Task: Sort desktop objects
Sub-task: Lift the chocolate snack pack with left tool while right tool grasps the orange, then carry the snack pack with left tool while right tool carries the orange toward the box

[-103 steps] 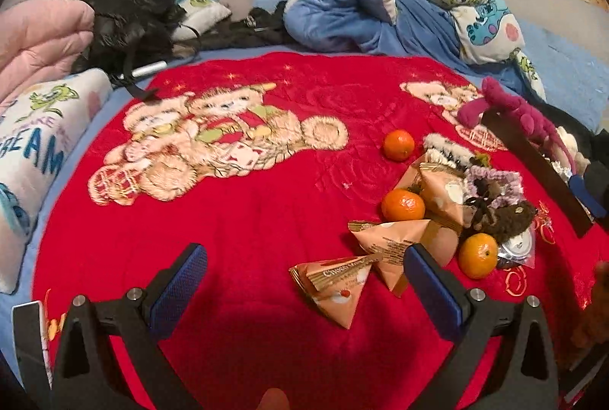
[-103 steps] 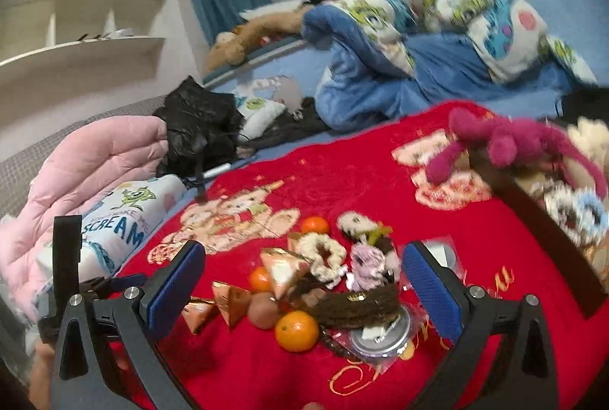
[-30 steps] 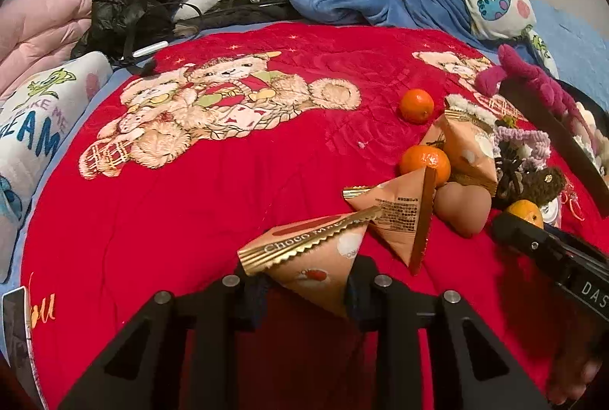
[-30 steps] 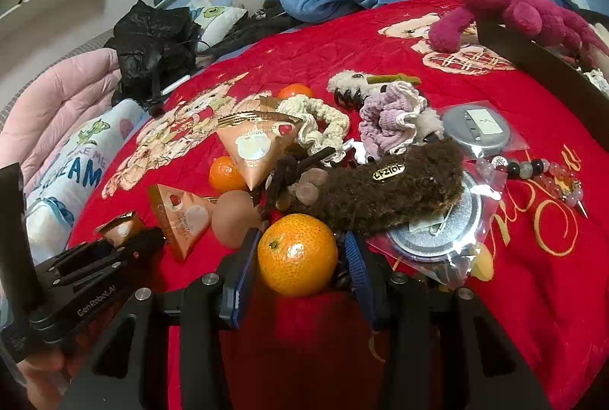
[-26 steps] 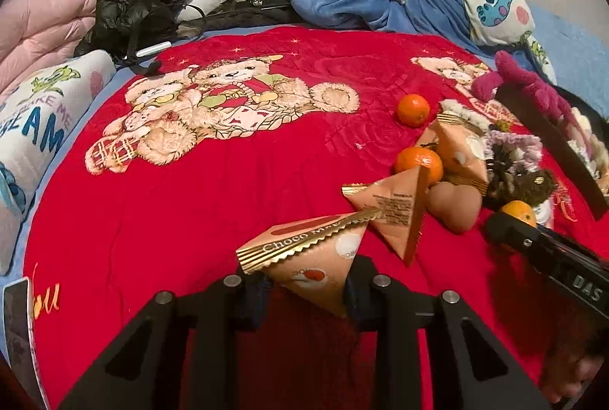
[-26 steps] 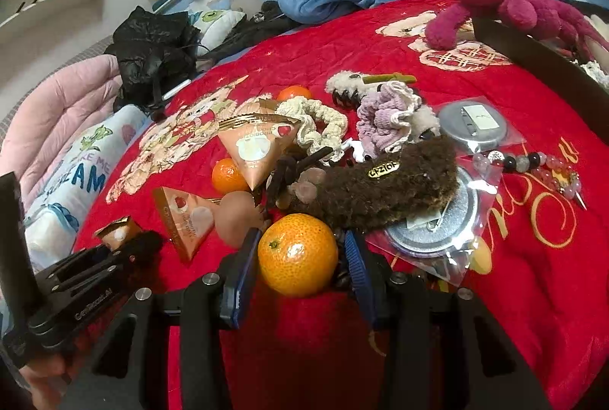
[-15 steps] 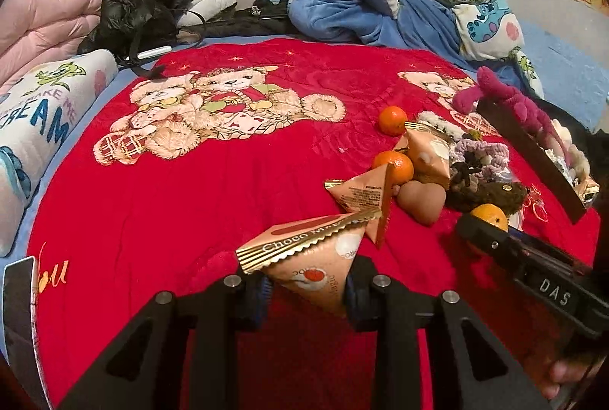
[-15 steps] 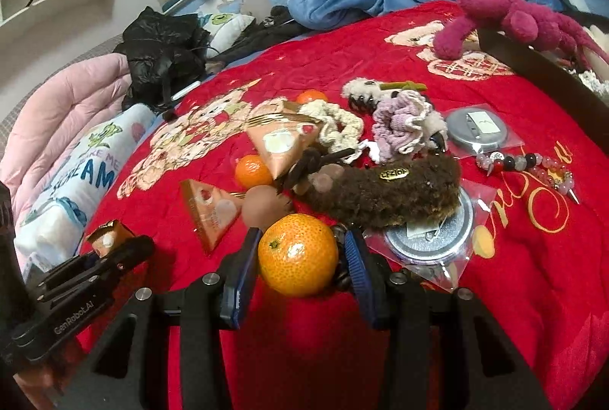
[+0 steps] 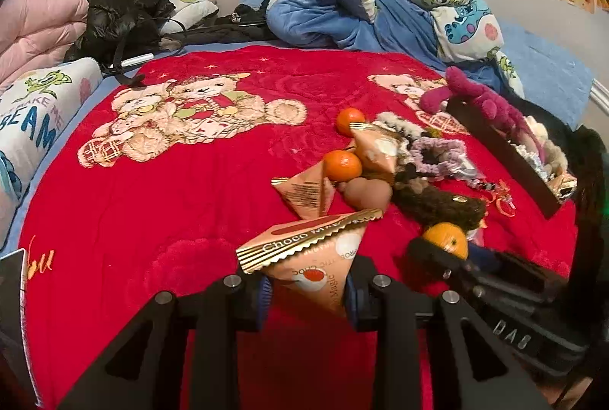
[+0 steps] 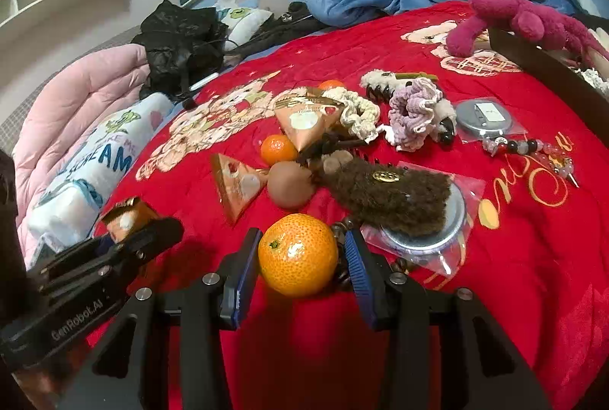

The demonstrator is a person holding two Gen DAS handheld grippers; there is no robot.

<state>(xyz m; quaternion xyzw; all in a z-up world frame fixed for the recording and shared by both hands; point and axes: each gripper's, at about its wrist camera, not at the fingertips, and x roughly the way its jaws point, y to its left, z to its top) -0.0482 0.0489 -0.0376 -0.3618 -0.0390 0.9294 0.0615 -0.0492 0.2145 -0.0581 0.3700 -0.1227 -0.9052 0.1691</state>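
My left gripper (image 9: pixel 306 292) is shut on a triangular Choco snack packet (image 9: pixel 316 258) and holds it above the red blanket (image 9: pixel 152 189). My right gripper (image 10: pixel 298 267) is shut on an orange tangerine (image 10: pixel 297 254), also lifted; it shows in the left wrist view (image 9: pixel 445 244) too. On the blanket lie two more snack packets (image 10: pixel 236 187) (image 10: pixel 306 121), two tangerines (image 10: pixel 278 148) (image 10: pixel 331 85), a brown egg-shaped object (image 10: pixel 289 183), a brown fuzzy hair clip (image 10: pixel 384 193), scrunchies (image 10: pixel 415 111) and a bead bracelet (image 10: pixel 525 147).
A dark box (image 10: pixel 548 64) with plush toys stands at the right edge, a magenta plush (image 10: pixel 517 16) draped on it. Round tins in plastic bags (image 10: pixel 483 115) lie near the pile. Pillows (image 9: pixel 26 121), a black jacket (image 9: pixel 118 3) and blue bedding (image 9: pixel 342 10) ring the blanket.
Both grippers have risen and pulled back from the pile, each still holding its item. The right gripper with the tangerine now shows closer in the left wrist view.
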